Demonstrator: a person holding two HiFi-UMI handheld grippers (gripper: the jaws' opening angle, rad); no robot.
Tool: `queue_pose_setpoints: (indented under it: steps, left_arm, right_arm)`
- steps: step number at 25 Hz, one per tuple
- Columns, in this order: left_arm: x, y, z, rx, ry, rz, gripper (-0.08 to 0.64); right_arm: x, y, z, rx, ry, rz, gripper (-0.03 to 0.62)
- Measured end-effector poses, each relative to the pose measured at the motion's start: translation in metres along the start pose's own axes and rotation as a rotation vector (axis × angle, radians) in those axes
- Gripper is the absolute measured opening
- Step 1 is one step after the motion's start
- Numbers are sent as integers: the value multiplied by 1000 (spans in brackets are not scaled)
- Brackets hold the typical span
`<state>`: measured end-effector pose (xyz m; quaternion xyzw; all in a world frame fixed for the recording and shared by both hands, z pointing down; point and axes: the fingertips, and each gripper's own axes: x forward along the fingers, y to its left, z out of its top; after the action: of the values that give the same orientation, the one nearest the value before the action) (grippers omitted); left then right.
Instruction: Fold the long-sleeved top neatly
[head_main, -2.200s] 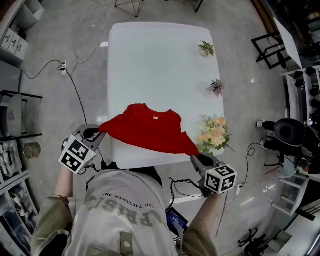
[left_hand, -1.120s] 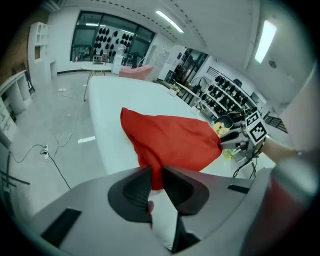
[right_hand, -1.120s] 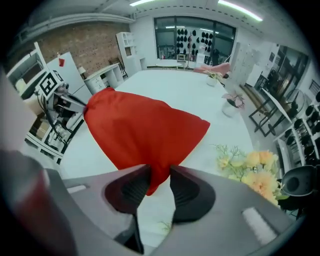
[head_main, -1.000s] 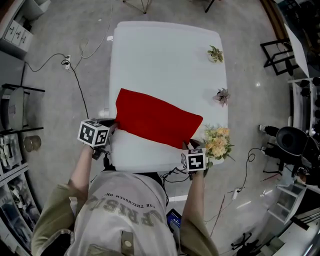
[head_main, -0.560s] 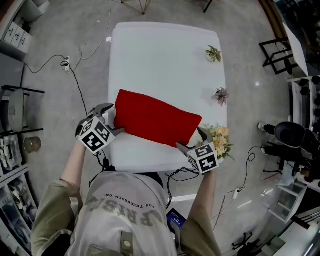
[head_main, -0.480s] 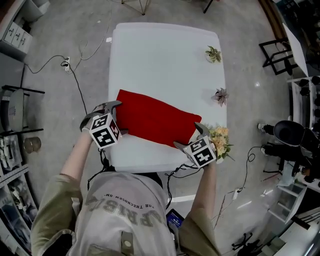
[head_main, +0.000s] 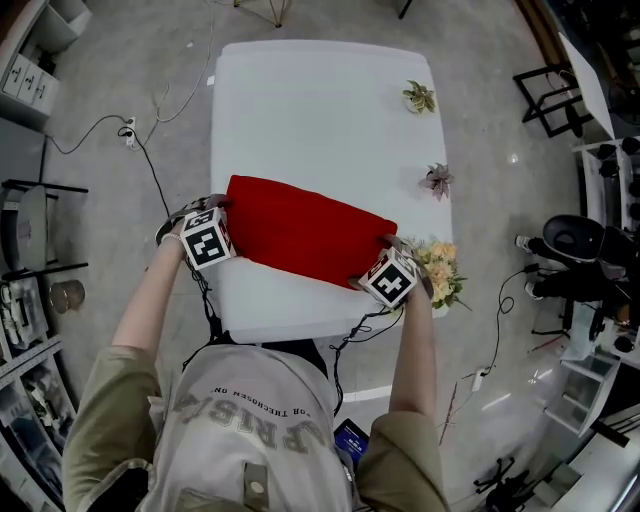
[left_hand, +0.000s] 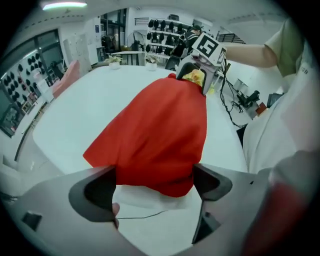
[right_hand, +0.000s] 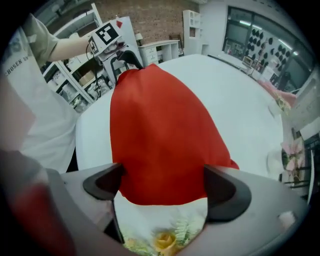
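Note:
The red long-sleeved top (head_main: 305, 232) lies flat as a folded strip across the near part of the white table (head_main: 320, 110). My left gripper (head_main: 212, 212) points down at the strip's left end. Its jaws are opening, and the cloth end (left_hand: 160, 130) lies between the wide-spread fingers (left_hand: 102, 182) without being pressed. My right gripper (head_main: 392, 250) stands over the right end, jaws also opening. That end of the top (right_hand: 160, 130) sits loose between its fingers (right_hand: 225, 192). Each gripper view shows the other gripper at the far end: (left_hand: 200, 75), (right_hand: 127, 59).
A bunch of pale flowers (head_main: 437, 265) sits at the table's right edge, right beside my right gripper. Two small plants (head_main: 417, 96) (head_main: 435, 180) stand along the same edge farther back. Cables trail on the floor at left (head_main: 150, 170).
The top went from hanging off the near edge in both shut grippers to lying flat on the table. Both grippers let go, opened wide, rolled and now straddle the strip's ends.

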<state>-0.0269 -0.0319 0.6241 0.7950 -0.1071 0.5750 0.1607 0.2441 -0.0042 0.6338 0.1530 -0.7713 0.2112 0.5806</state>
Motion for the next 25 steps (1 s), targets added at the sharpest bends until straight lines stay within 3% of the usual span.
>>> queue_pose_setpoints:
  steps: [2,4,7,10,12,14,18,21,22,23,24,25]
  left_arm:
    - [-20,-1,9,-62,-103,13,462]
    - [-56,1,23,-133,-255,58,461]
    - [-128,5,64,-231,-580,183,460]
    - [-193,-3,103,-350,-926,255,459]
    - [-219,-14,117,-413,-1081,276,459]
    - [-234,-25,124,-437,-1164,323,459]
    - [-243,-45,128,-418,-1210,436,456]
    - [-246,-55,126,-409,-1207,502,443]
    - [-249,-58,126,-409,-1212,518,404]
    - [-251,-61,126,-407,-1216,528,311]
    - [-253,-65,127,-404,-1221,536,235]
    - [-255,-68,127,-399,-1227,543,208]
  right_arm:
    - [-30,-3,15,72,-147,-74,508]
    - [-88,-9,45,146,-425,-230,508]
    - [-183,-8,75,242,-857,-467,506]
    - [-236,12,89,337,-1126,-583,506]
    - [-251,27,95,393,-1223,-632,506]
    - [-262,39,102,447,-1305,-667,503]
    - [-269,63,120,476,-1357,-714,494]
    - [-269,79,130,531,-1370,-703,474]
    - [-270,84,130,545,-1373,-711,419]
    - [-271,88,129,548,-1368,-730,294]
    - [-272,90,128,544,-1358,-749,255]
    - [-272,93,128,538,-1347,-761,255]
